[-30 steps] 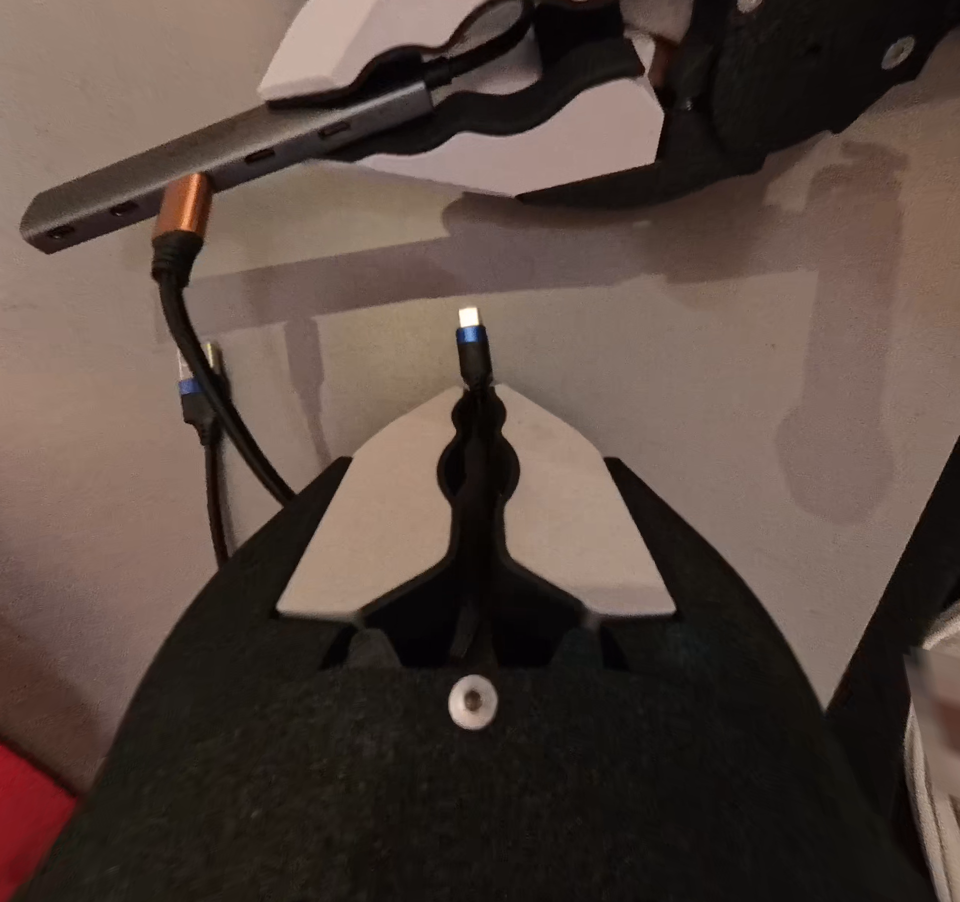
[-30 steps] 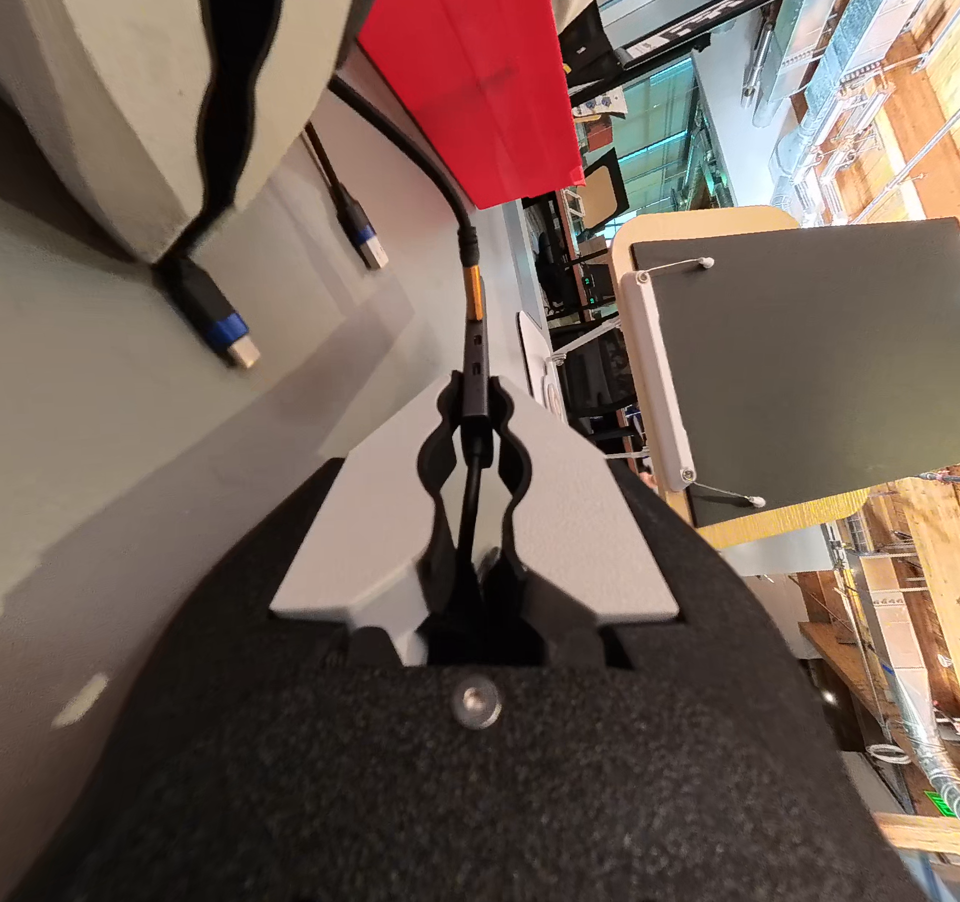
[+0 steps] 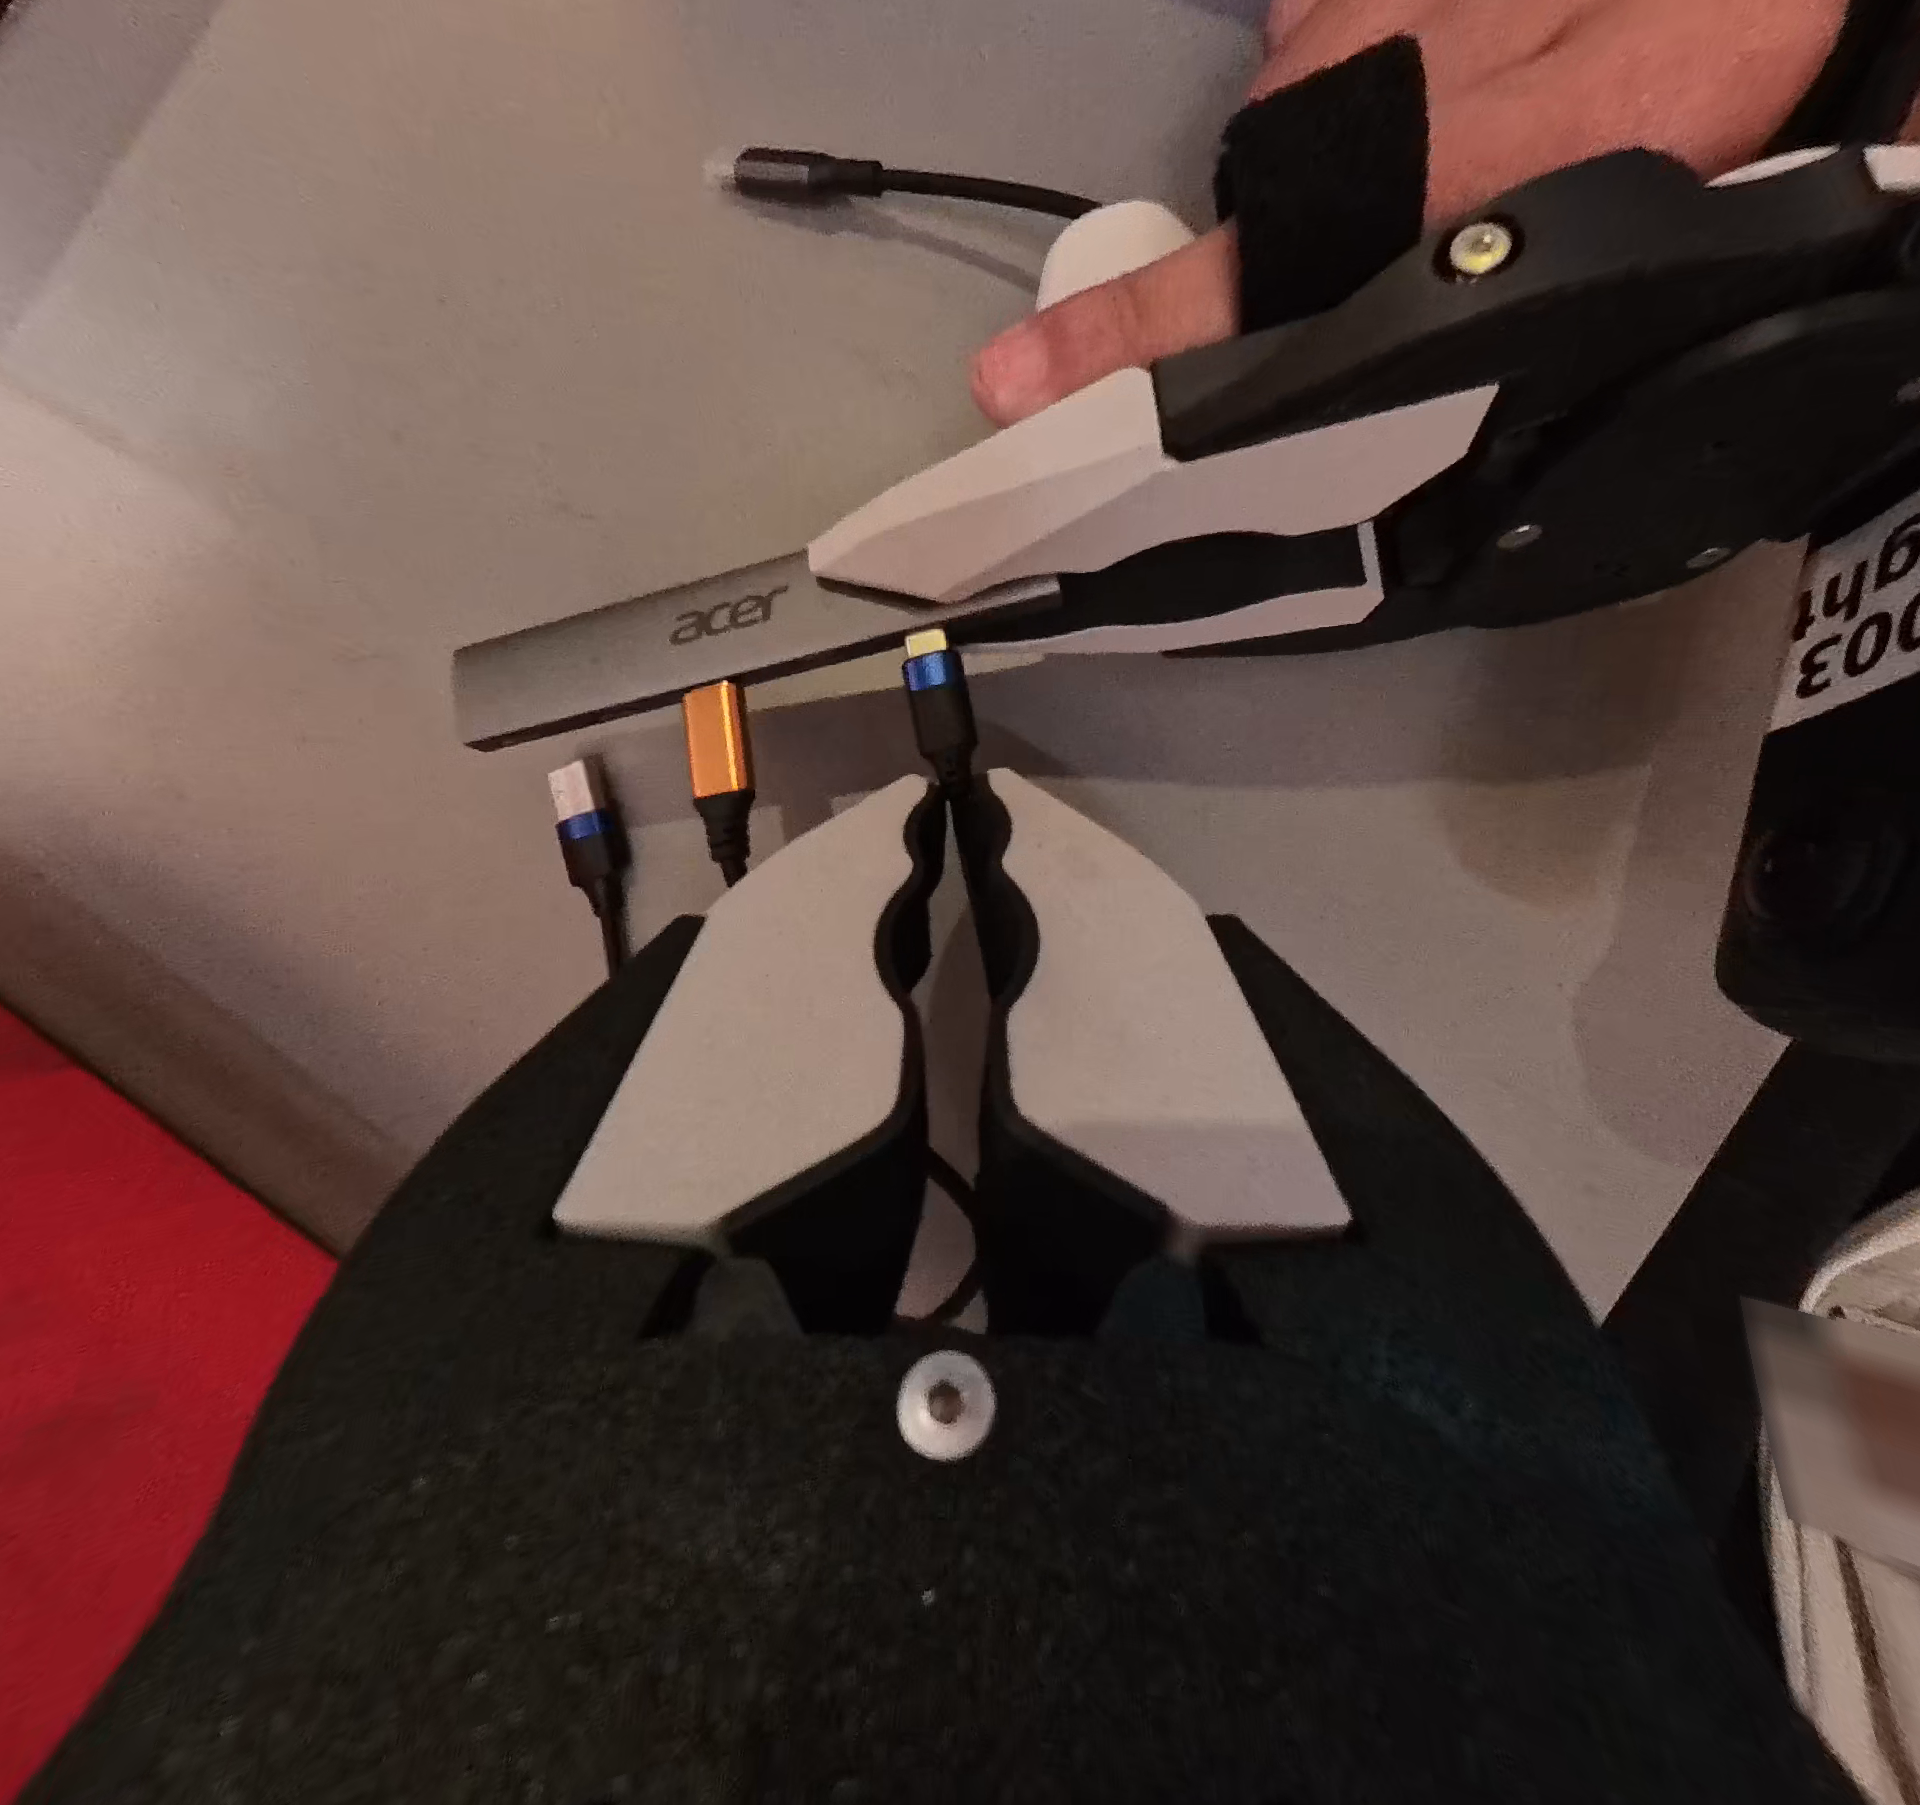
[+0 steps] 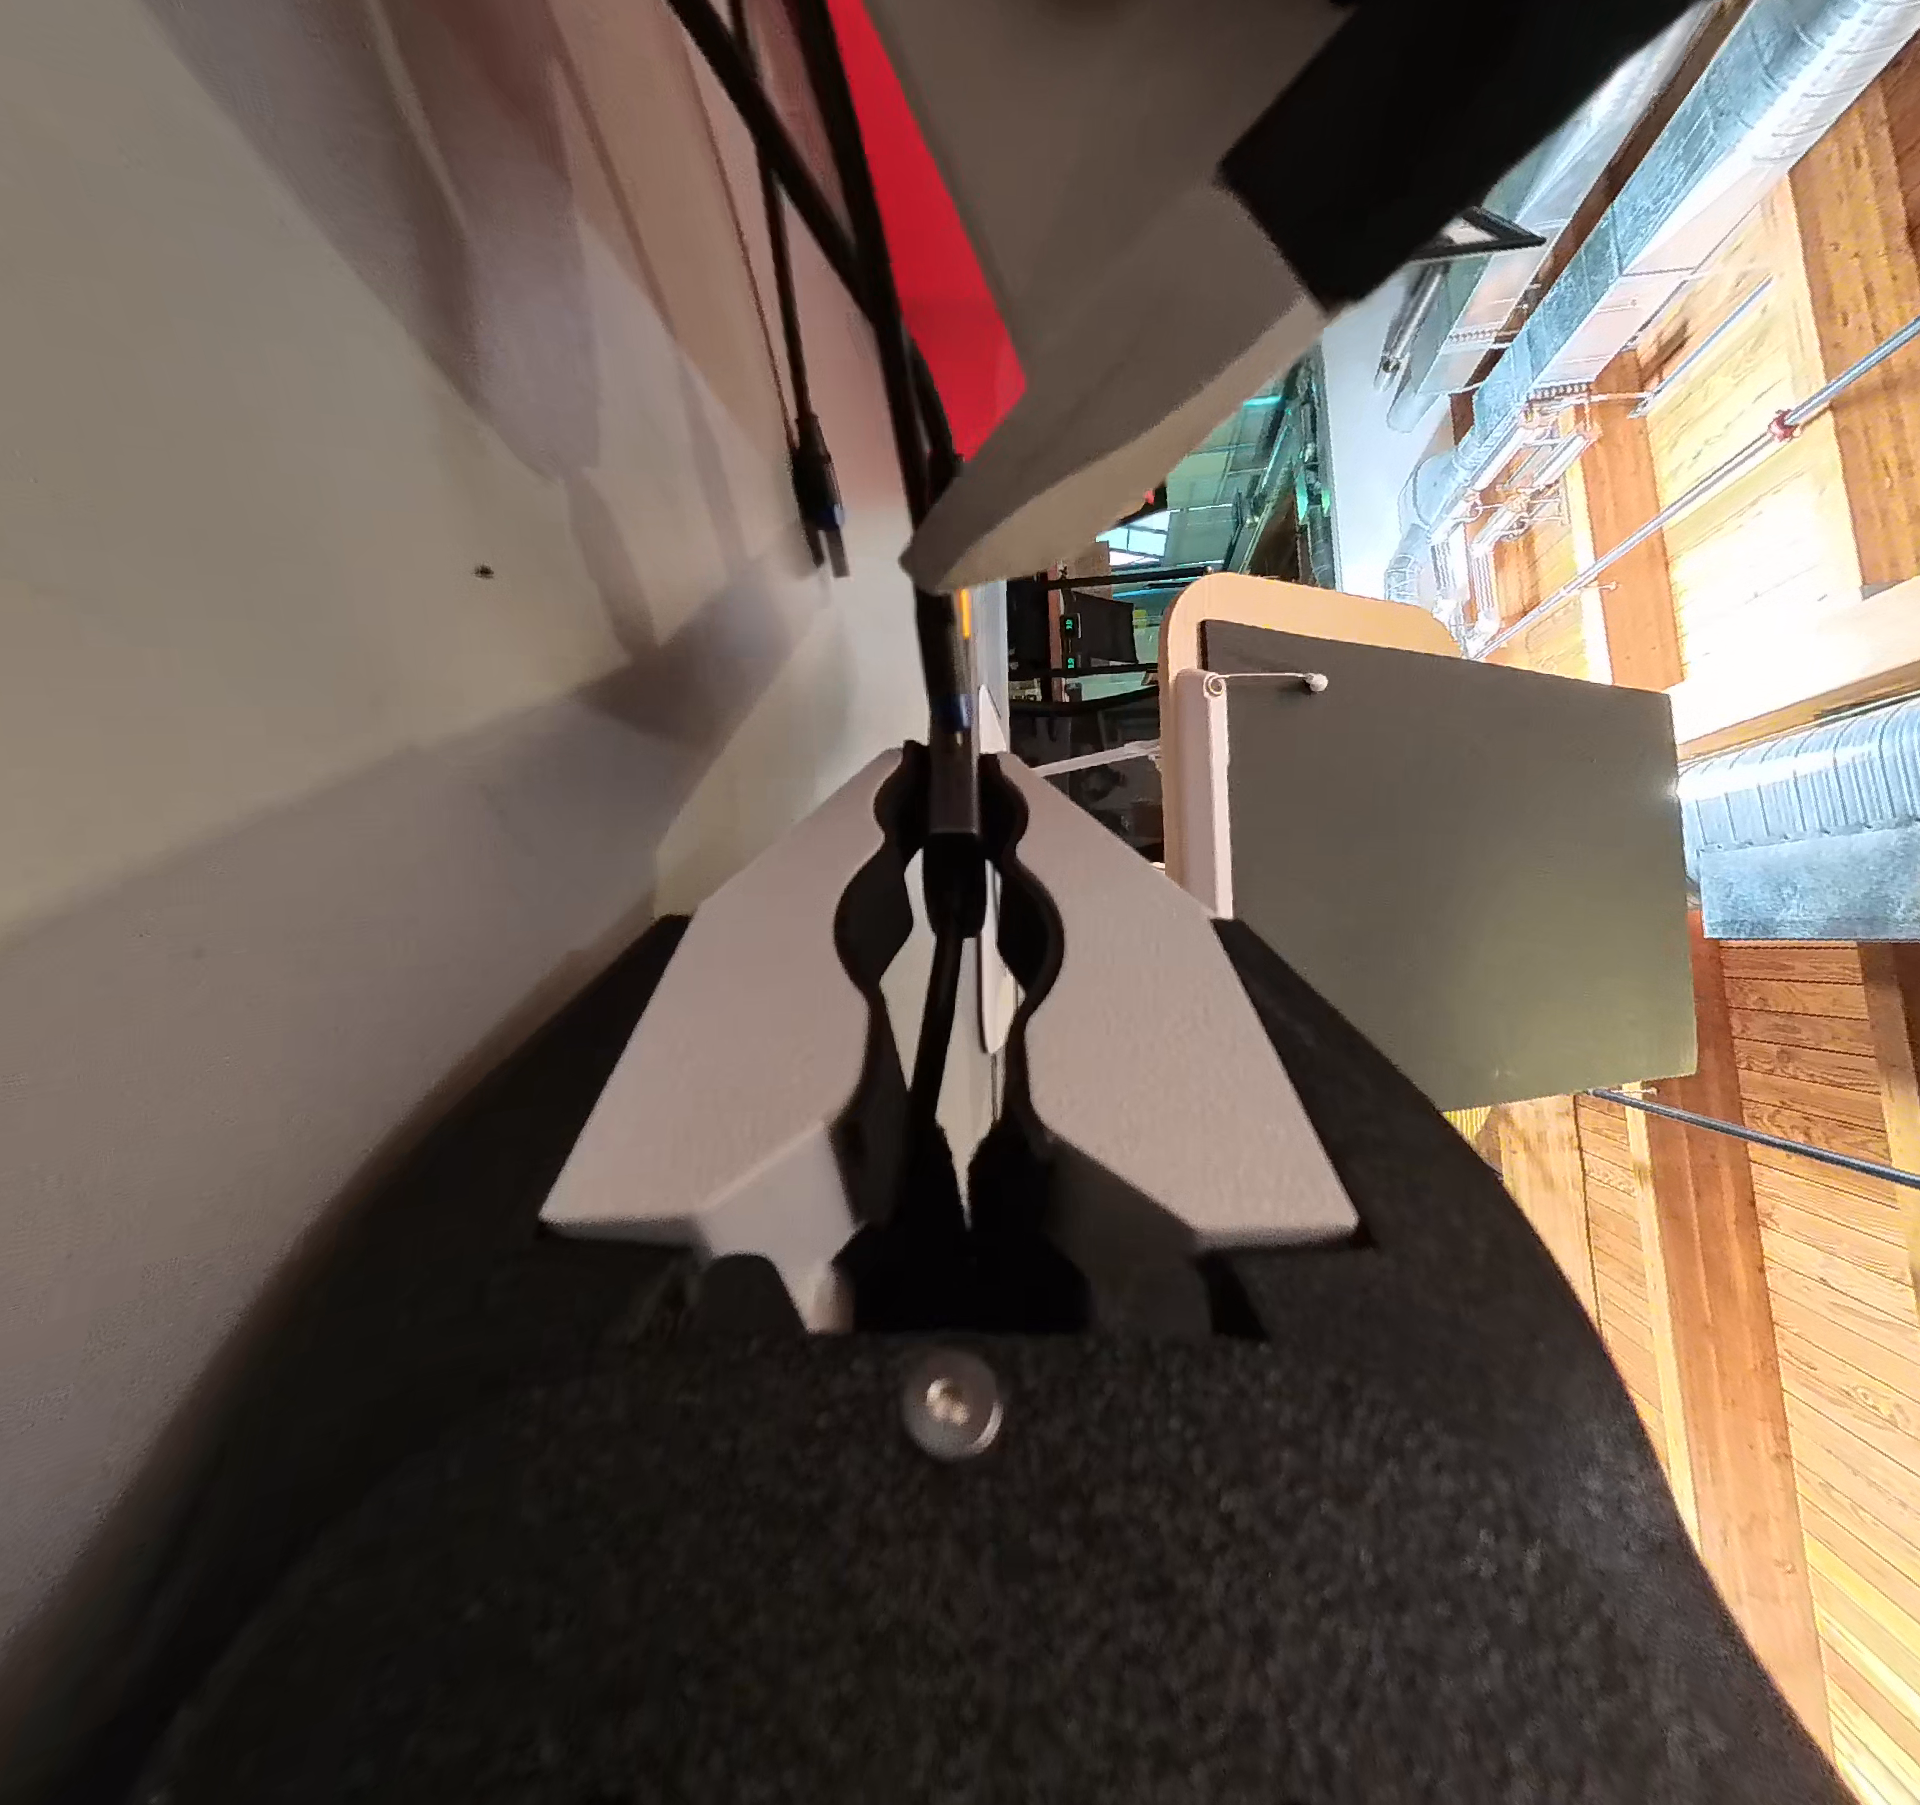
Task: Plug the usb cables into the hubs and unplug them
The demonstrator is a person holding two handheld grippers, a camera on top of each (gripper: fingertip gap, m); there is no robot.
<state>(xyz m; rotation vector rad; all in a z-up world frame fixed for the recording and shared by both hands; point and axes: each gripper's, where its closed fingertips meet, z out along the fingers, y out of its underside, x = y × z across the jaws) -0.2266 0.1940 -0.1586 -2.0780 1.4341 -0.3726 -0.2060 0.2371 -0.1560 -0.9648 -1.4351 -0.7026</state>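
A grey USB hub (image 3: 623, 659) is held just above the grey table. My right gripper (image 3: 935, 597) is shut on its right end. An orange plug (image 3: 715, 737) sits in a port on the hub's near side. My left gripper (image 3: 951, 784) is shut on a black cable just behind its blue-ringed plug (image 3: 935, 690). That plug's metal tip meets the hub's near edge, right of the orange plug. In the right wrist view, my right gripper (image 4: 951, 768) clamps the hub's end (image 4: 954, 805), with the blue-ringed plug (image 4: 951, 711) just beyond.
A second blue-ringed plug (image 3: 579, 805) lies loose on the table left of the orange one. The hub's own lead and plug (image 3: 790, 171) lie farther back. A red surface (image 3: 104, 1288) borders the table (image 3: 416, 353) at left. A person's hand (image 3: 1507, 20) holds the right gripper. About 5 centimetres separates my left fingertips from my right.
My left gripper has carried the blue-ringed plug forward to the hub's edge. The right gripper has swung the hub down and level, closer to me.
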